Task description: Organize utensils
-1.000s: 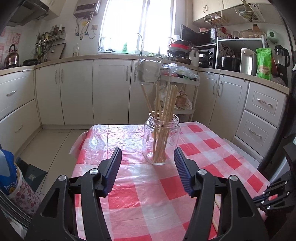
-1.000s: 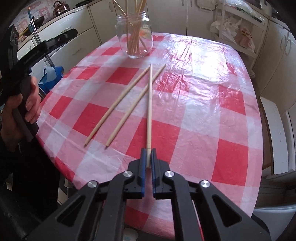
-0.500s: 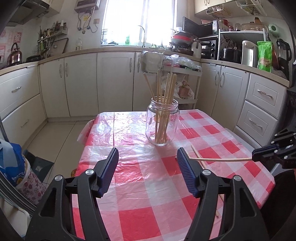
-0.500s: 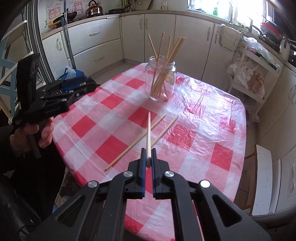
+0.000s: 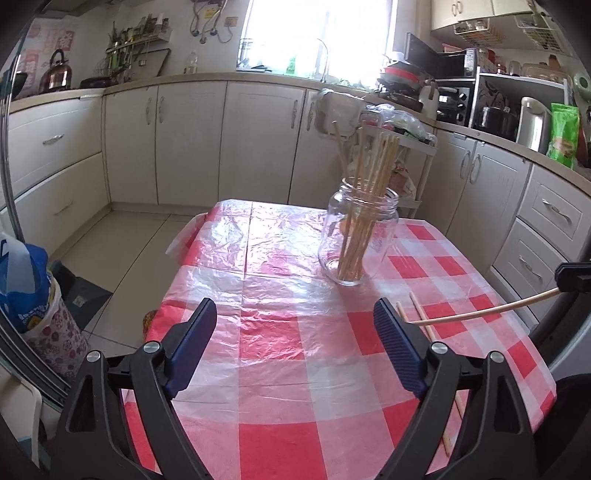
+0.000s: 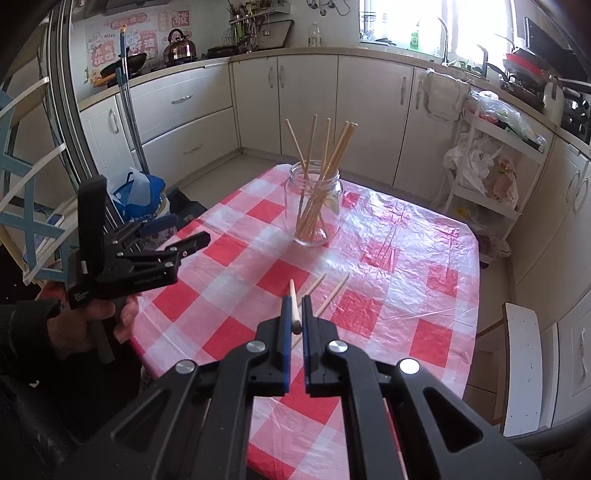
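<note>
My right tongs (image 6: 294, 314) clamped on one chopstick (image 6: 293, 304), my left tongs (image 5: 295, 347) opening, empty, above the bench (image 5: 295, 369), jar (image 5: 356, 236) beyond

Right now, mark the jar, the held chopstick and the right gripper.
jar (image 6: 314, 206): right wrist view, glass wall.
held chopstick (image 6: 293, 302): right wrist view, shaft above pads.
right gripper (image 6: 295, 308): right wrist view, between fingertips.

Home kitchen. Cream cabinets (image 5: 192, 136) ran under a long counter (image 5: 266, 78); a kettle (image 5: 55, 75) sat at one end, a sink tap (image 5: 325, 55) stood below the window (image 5: 317, 33), a microwave (image 5: 452, 64) was shelved, and a red-checked tablecloth (image 5: 295, 332) covered the table.
</note>
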Tool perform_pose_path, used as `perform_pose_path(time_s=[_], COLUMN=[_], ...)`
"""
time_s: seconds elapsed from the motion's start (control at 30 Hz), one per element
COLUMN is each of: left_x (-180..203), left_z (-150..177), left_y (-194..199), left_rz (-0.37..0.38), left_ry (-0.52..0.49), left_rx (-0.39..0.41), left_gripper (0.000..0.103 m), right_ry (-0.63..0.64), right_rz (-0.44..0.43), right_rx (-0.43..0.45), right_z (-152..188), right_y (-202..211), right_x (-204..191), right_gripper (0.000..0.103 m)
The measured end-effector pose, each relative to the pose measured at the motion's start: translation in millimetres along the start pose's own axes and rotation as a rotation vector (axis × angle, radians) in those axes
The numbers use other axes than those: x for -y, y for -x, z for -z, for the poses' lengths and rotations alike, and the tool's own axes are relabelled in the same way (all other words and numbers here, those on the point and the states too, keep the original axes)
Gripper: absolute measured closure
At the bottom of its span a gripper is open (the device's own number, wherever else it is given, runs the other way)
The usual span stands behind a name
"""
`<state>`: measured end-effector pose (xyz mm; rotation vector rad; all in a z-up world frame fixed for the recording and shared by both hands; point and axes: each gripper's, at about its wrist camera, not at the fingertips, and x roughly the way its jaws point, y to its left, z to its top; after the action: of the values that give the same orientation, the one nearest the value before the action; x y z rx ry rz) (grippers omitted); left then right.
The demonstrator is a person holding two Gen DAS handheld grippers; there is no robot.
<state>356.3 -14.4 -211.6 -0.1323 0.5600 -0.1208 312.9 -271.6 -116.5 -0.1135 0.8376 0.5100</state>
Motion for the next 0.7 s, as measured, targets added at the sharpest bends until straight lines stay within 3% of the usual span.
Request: perform_pose_path(time_s=[0.07, 0.2, 0.3, 0.7], left_x=[-4, -8, -10, -23], left_z=[-2, -4, -1, 2], left_y=[-12, -46, -57, -46], left_rz=[-0.028, -0.053, -0.073, -0.058], left_ry=[0.019, 0.056, 0.060, 0.129], left_rx=[-0.011, -0.158, -0.214, -0.188], left_gripper=[0.017, 0.015, 0.015, 0.011], right_ry=[0.009, 0.003, -0.026, -0.079], right_rz=[0.002, -0.032, -0.057, -0.146], right_rx=[0.012, 0.022, 0.006, -0.093], right_z=[-11, -23, -21, 9], right_y=[1, -1, -10, -18], right_x=[2, 6, 10, 15], right_gripper=[0.097, 0.097, 0.097, 0.097])
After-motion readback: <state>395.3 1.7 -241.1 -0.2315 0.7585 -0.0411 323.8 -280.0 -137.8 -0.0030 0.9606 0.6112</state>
